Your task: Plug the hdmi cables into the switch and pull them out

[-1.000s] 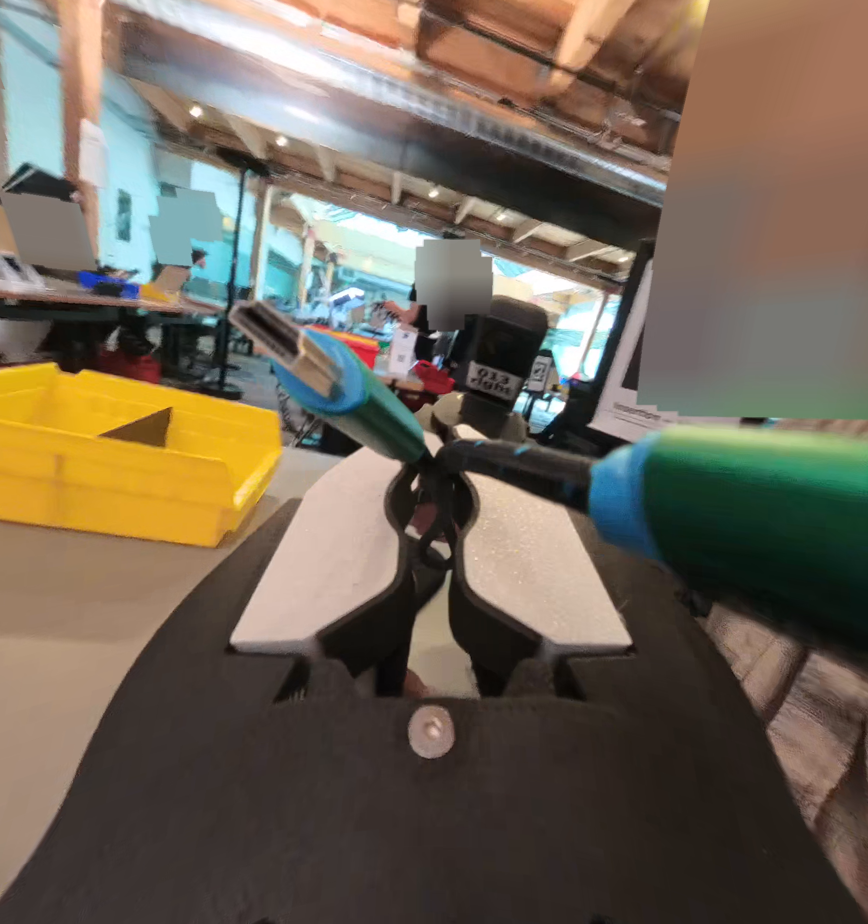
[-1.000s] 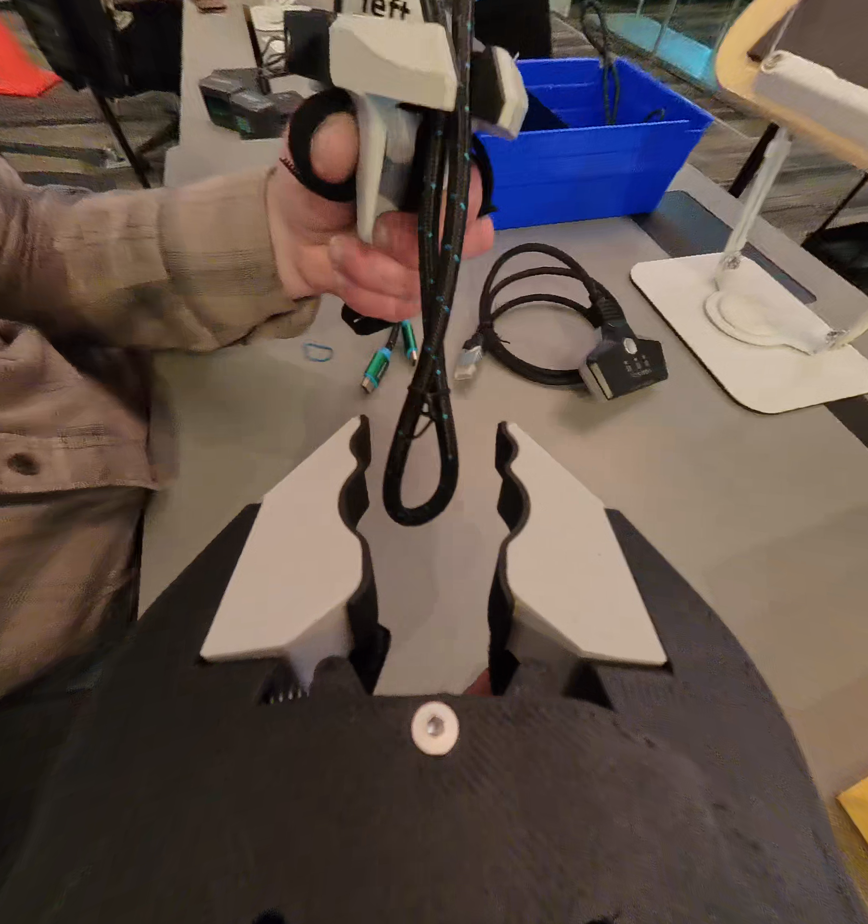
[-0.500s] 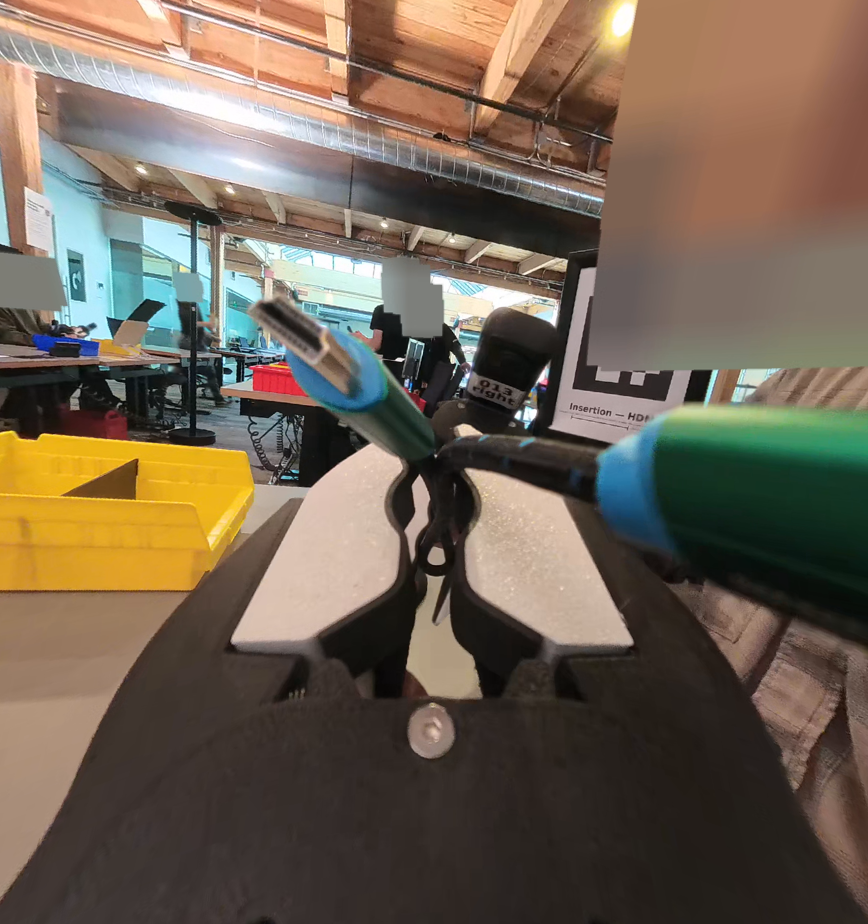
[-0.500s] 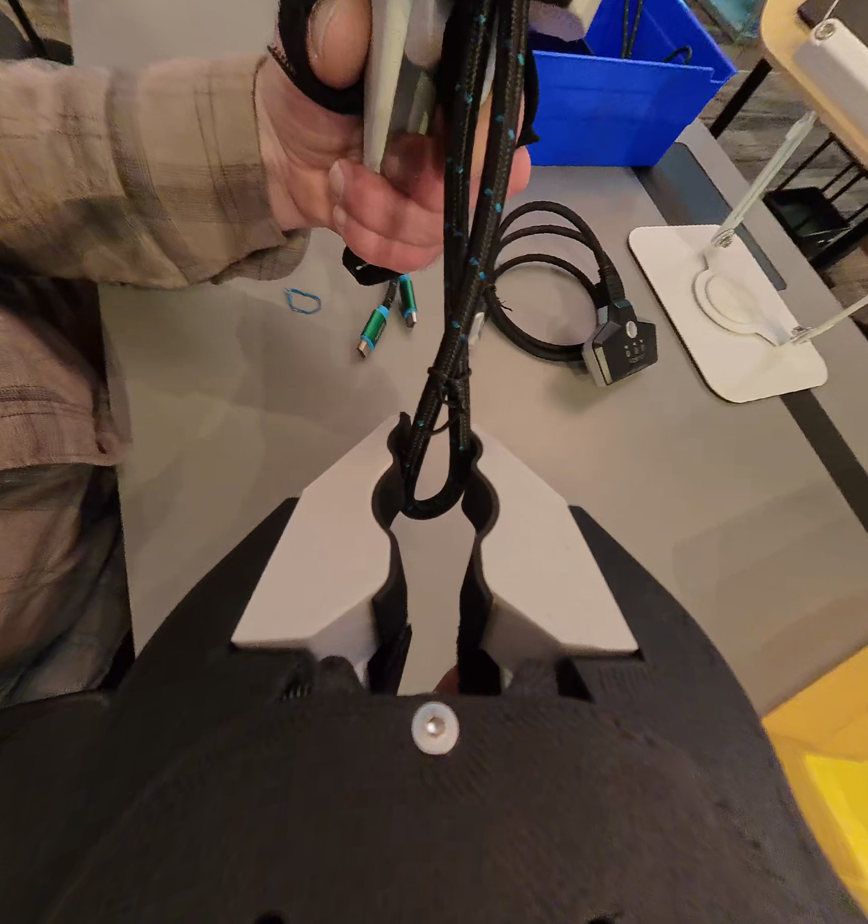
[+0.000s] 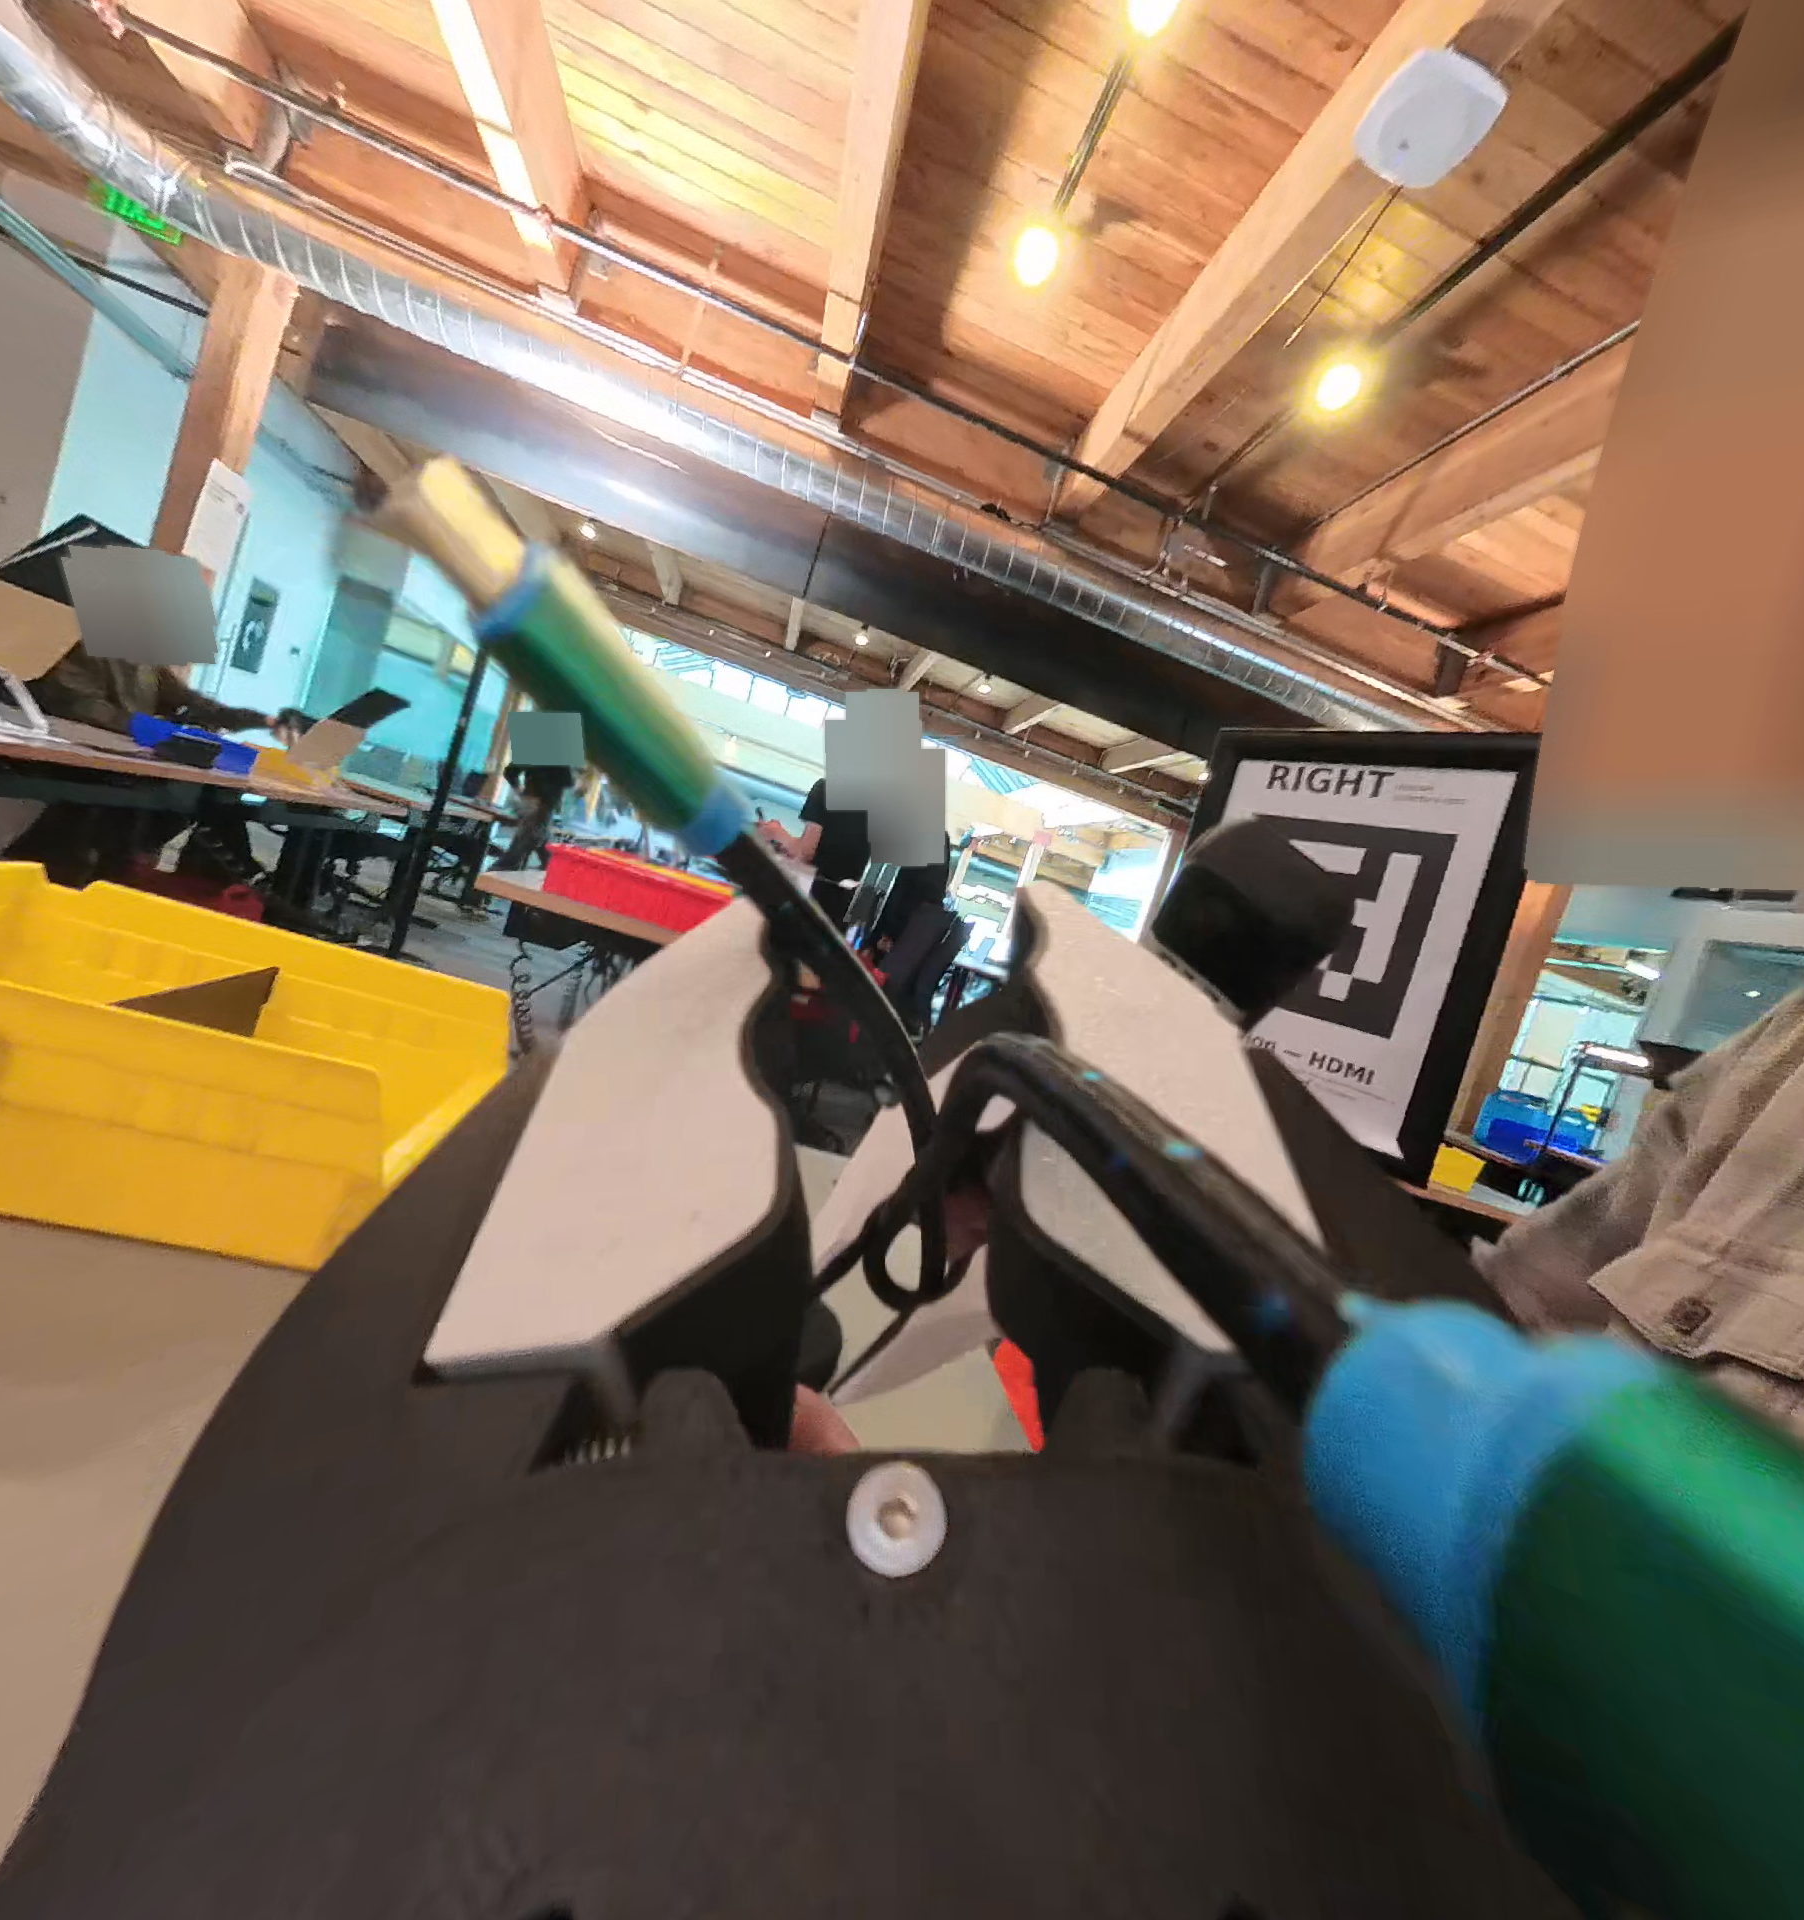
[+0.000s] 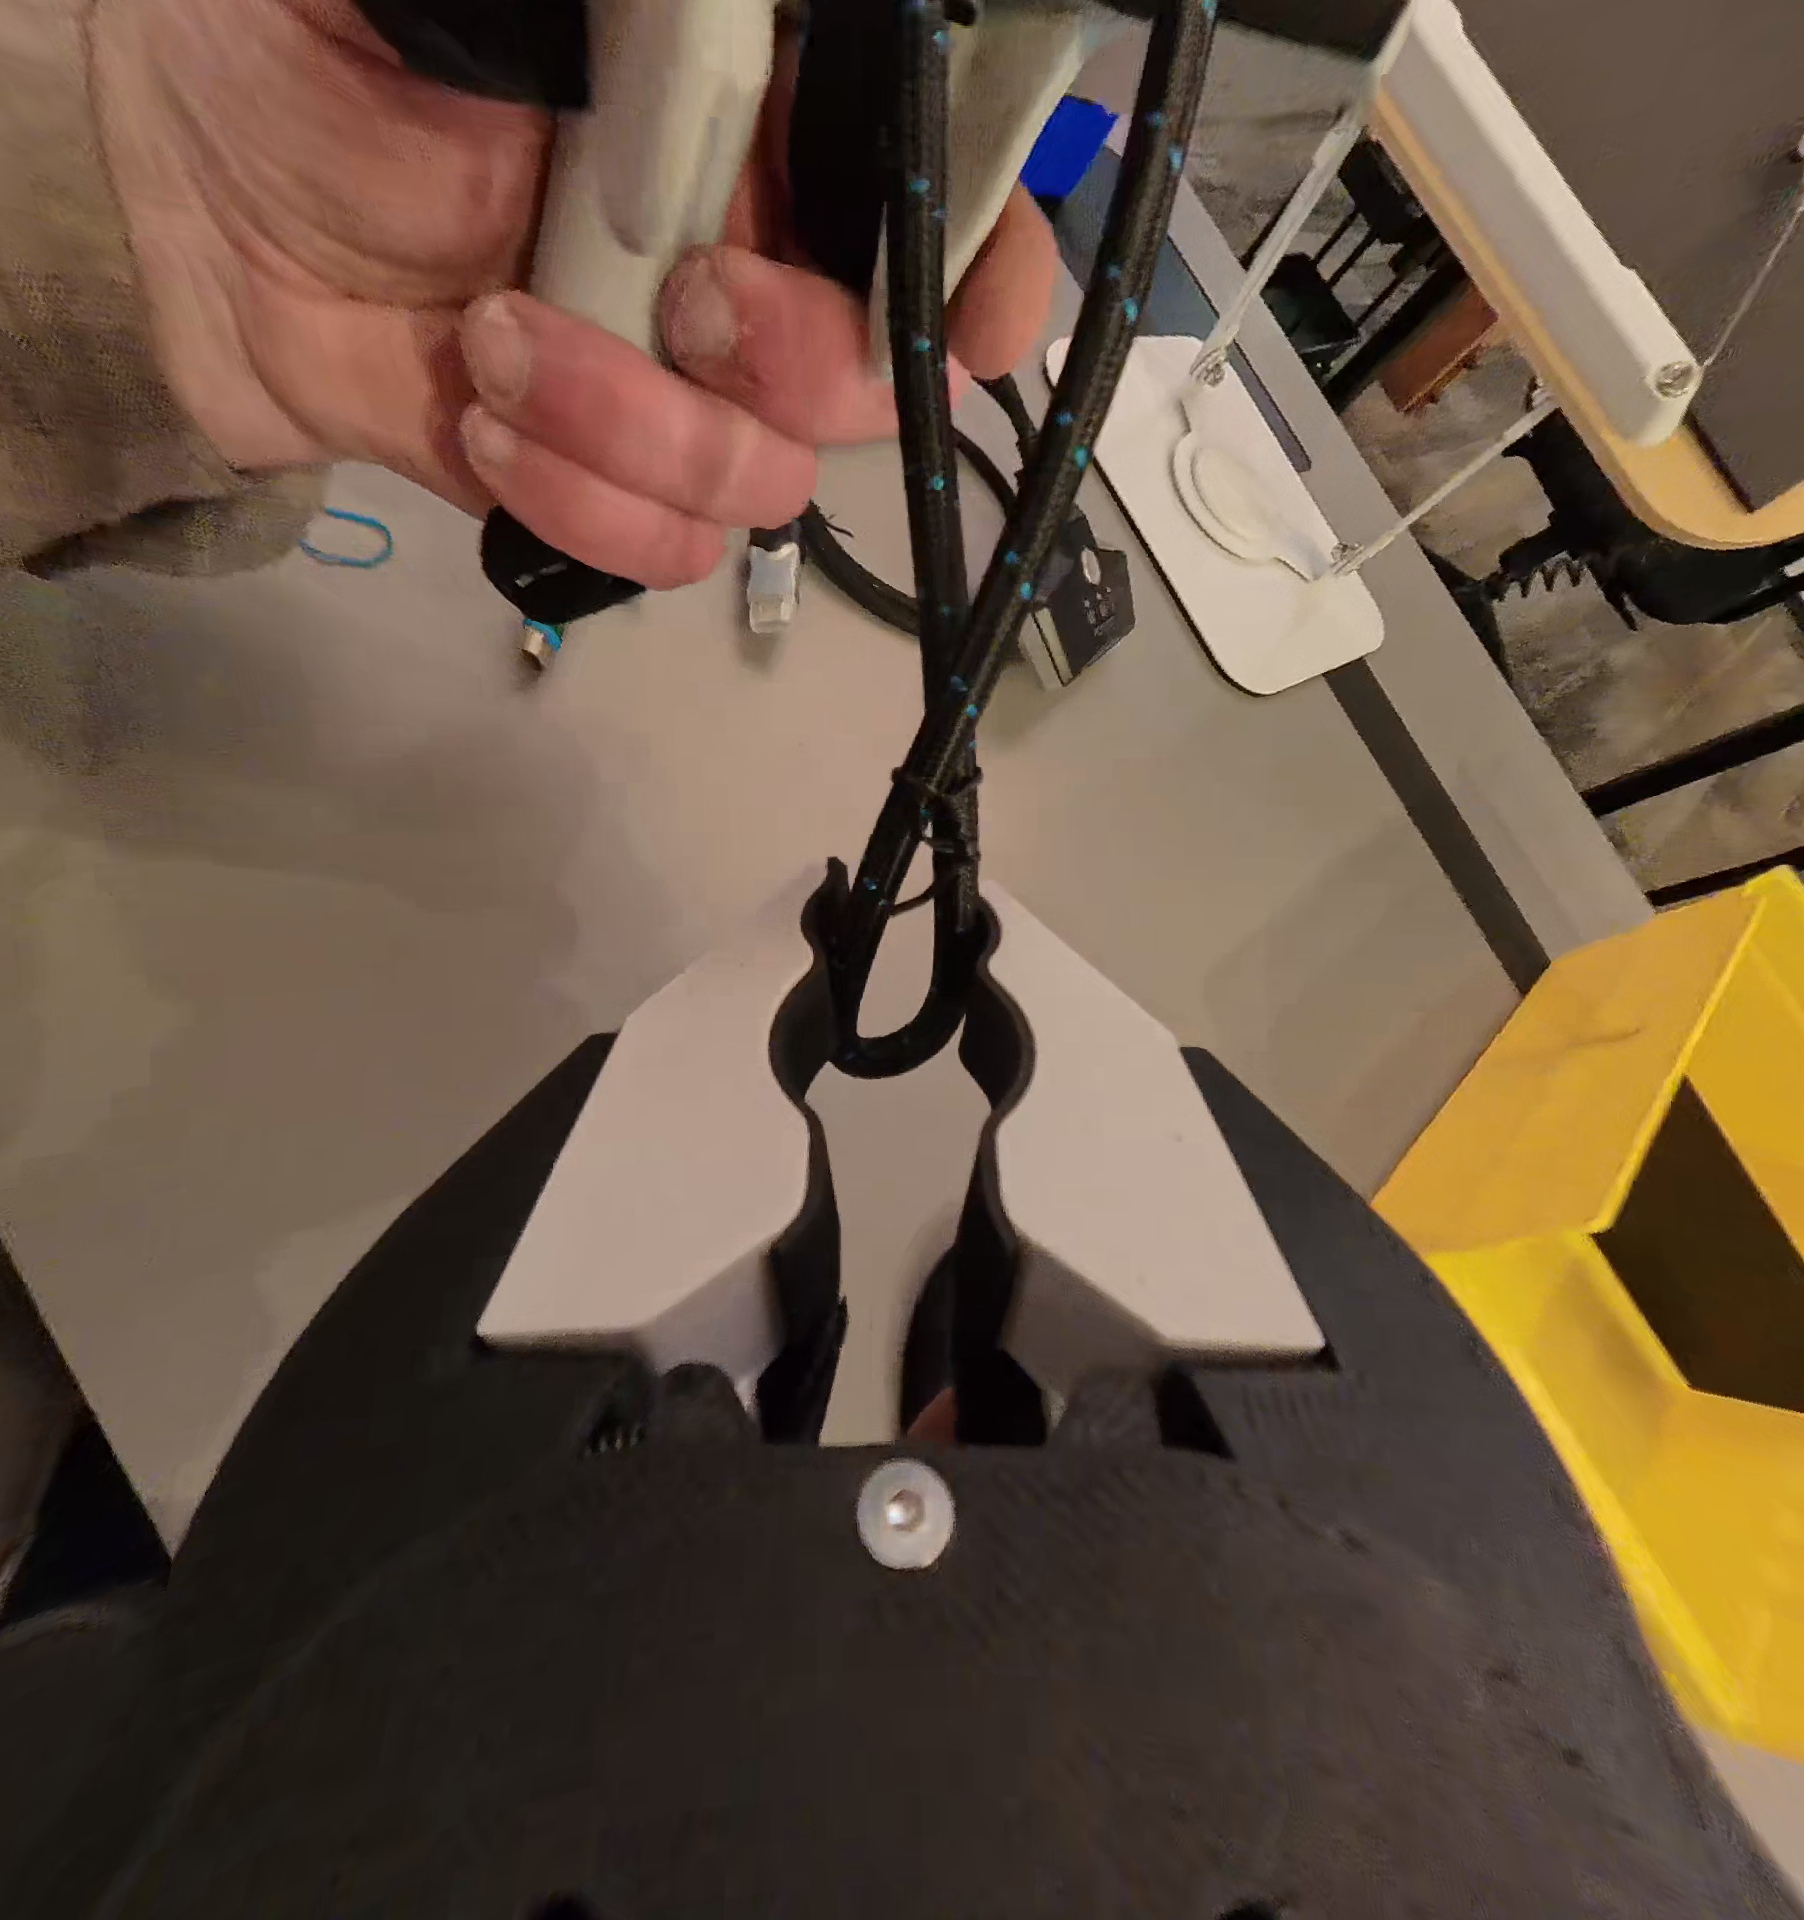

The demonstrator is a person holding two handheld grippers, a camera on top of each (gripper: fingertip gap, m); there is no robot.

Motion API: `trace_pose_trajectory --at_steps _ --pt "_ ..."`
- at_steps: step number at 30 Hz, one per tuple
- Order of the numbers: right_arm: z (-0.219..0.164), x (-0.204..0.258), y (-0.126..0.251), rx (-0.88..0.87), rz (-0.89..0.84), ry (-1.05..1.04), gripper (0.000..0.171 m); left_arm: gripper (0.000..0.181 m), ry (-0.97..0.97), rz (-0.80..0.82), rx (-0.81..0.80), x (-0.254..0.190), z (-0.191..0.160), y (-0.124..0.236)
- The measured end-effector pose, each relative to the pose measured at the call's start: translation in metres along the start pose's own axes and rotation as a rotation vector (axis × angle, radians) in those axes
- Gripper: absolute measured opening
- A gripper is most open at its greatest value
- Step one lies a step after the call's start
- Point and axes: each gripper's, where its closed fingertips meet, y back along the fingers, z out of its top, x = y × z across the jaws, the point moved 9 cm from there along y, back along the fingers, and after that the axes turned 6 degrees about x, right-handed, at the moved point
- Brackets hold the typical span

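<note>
A black braided HDMI cable with blue flecks hangs folded between both grippers. My right gripper (image 6: 903,914) is shut on its bottom loop (image 6: 898,1049), above the grey table (image 6: 358,883). My left gripper (image 5: 893,925) is open; the cable (image 5: 877,1039) runs loosely between its fingers. One green plug (image 5: 586,665) sticks up to the left, the other (image 5: 1604,1558) lies blurred close to the camera. A hand (image 6: 565,395) holds the left gripper at the top of the right wrist view. The black switch (image 6: 1080,603) lies on the table with its own coiled cable.
A silver plug (image 6: 773,587), a green-tipped plug (image 6: 539,639) and a blue rubber band (image 6: 347,540) lie on the table. A white stand base (image 6: 1241,520) is at the far right. A yellow bin (image 6: 1656,1247) is at the right, also in the left wrist view (image 5: 150,1060).
My right gripper closed on the cable loop and still holds it. My left gripper has just opened, letting the cable go slack. The left view tilted upward and the upper plug swung up.
</note>
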Motion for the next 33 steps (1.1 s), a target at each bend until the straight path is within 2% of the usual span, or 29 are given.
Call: trace_pose_trajectory --at_steps 2,6,8,10,16,18,25,29,33 --pt "-0.001 0.006 -0.001 -0.035 0.02 -0.038 0.016 0.028 0.012 -0.037 -0.012 -0.002 0.0 -0.001" --pt "-0.005 0.012 -0.002 -0.053 -0.02 -0.078 0.02 0.011 -0.035 -0.006 0.033 -0.008 0.0 -0.003" --pt "-0.005 0.012 0.0 -0.031 -0.059 -0.076 0.045 0.007 -0.061 0.056 0.04 -0.011 0.002 -0.002" --pt "-0.005 0.01 0.006 -0.01 -0.106 -0.065 0.051 0.007 -0.093 0.079 0.062 -0.014 0.005 0.001" --pt "0.022 0.014 0.03 -0.105 -0.231 -0.007 0.052 0.007 -0.119 0.15 0.102 -0.024 0.005 0.0" --pt "0.027 0.015 0.03 -0.121 -0.279 0.003 0.051 0.008 -0.109 0.277 0.139 -0.021 0.001 0.0" --pt "0.029 0.024 0.025 -0.154 -0.37 -0.009 0.05 0.008 -0.12 0.24 0.18 -0.035 -0.002 -0.005" --pt "0.032 0.03 0.02 -0.157 -0.417 0.014 0.049 0.007 -0.076 0.256 0.141 -0.038 -0.006 -0.006" --pt "0.04 0.034 0.017 -0.107 -0.561 0.122 0.051 0.008 0.018 0.348 0.065 -0.035 -0.011 -0.005"
